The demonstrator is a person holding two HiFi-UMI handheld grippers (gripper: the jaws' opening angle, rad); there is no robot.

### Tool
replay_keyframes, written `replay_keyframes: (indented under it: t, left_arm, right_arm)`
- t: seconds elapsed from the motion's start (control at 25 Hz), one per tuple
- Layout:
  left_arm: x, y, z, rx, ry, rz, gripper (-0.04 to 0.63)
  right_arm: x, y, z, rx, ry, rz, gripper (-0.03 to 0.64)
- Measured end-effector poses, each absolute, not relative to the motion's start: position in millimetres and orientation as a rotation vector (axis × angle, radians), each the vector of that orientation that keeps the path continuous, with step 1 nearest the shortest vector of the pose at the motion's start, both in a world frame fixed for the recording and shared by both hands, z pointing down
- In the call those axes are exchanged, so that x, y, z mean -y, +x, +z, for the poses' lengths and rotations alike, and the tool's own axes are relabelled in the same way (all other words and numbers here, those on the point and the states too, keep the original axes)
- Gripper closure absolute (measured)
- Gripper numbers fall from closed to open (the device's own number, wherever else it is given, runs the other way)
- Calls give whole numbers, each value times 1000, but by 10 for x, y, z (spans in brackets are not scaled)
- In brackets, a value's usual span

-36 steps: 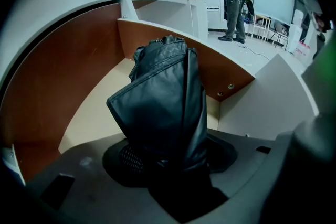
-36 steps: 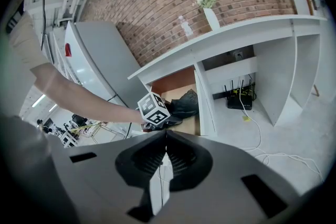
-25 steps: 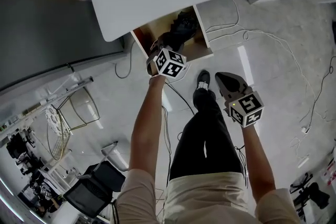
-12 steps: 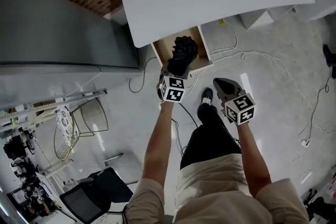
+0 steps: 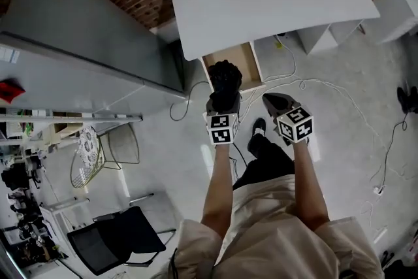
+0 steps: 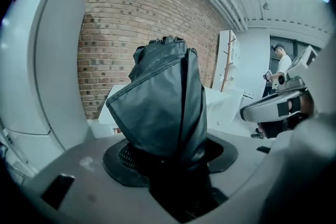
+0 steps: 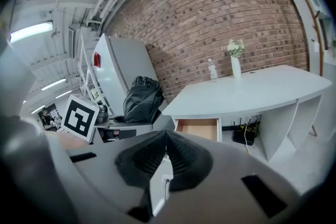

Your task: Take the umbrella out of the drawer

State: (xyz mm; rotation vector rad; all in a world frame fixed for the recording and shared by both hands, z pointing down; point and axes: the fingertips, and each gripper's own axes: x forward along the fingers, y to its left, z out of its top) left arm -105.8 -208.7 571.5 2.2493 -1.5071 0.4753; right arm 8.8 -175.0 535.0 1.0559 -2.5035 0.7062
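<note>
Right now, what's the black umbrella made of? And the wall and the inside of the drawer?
The umbrella: looks like thin woven fabric, probably nylon or polyester, dark with a soft sheen; it folds and creases.
The wall: brick, rough and matt, with reddish blocks and pale mortar lines.
The drawer: inside looks like pale wood or wood-look board, smooth; I can't tell which.

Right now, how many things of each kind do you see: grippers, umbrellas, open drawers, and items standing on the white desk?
Grippers: 2 (left gripper, right gripper)
Black umbrella, in the left jaws: 1
Open drawer: 1
Items on the desk: 2 (bottle, vase)
Total: 6
</note>
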Motion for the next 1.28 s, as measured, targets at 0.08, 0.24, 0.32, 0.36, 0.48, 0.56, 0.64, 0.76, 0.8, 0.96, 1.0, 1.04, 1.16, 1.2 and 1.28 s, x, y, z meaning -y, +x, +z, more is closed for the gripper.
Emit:
replay_keyframes:
  t: [0.08, 0.24, 0.32, 0.36, 0.48, 0.56, 0.64, 0.76, 0.8, 0.96, 1.0, 1.04, 1.16, 1.2, 1.28]
  left_arm:
    - [1954, -1048, 5584, 1521, 2226, 424, 345]
    - [1737, -1042, 5345, 1547, 2180, 362, 345]
    - [1637, -1035, 5238, 1554, 2167, 341, 345]
    - [1609, -1027, 5181, 1557, 2167, 324, 345]
    - [1542, -1044, 5025, 1563, 2185, 259, 345]
    - [1452, -1076, 4978, 1567, 2191, 241, 345]
    - [1408, -1086, 4939, 1583, 2190, 227, 345]
    - [1355, -1102, 4865, 1603, 2194, 203, 345]
    - [1322, -1120, 4847, 1609, 2196, 199, 345]
    - [1241, -1206, 4831, 1627, 2191, 185, 345]
    - [1227, -1221, 4844, 1628, 2188, 185, 345]
    - [1210, -1236, 4860, 1629, 2185, 186, 345]
    - [1169, -1255, 4899, 1636, 2172, 175, 345]
    - [1164, -1250, 4906, 1638, 2169, 168, 345]
    - [1174, -1231, 4912, 1644, 2166, 156, 345]
  right_arm:
    - [1685, 32, 5189, 2540, 1040, 674, 548]
    - [1544, -49, 4925, 2626, 1019, 657, 548]
    - [1488, -55, 4859, 2648, 1002, 650, 548]
    - [1485, -54, 4831, 2653, 985, 633, 548]
    - [1505, -88, 4773, 2644, 917, 546, 548]
    - [1468, -103, 4764, 2637, 896, 507, 548]
    - [1457, -72, 4733, 2644, 902, 503, 548]
    - [1418, -29, 4688, 2644, 925, 501, 548]
    - [1392, -30, 4674, 2645, 930, 498, 548]
    - [1344, -37, 4622, 2659, 954, 480, 548]
    - [1329, -28, 4619, 2658, 959, 479, 548]
    - [1307, -18, 4621, 2656, 963, 476, 548]
    - [1245, 43, 4640, 2645, 973, 464, 548]
    - [1234, 72, 4644, 2643, 979, 460, 548]
    - [1222, 121, 4638, 2640, 982, 448, 548]
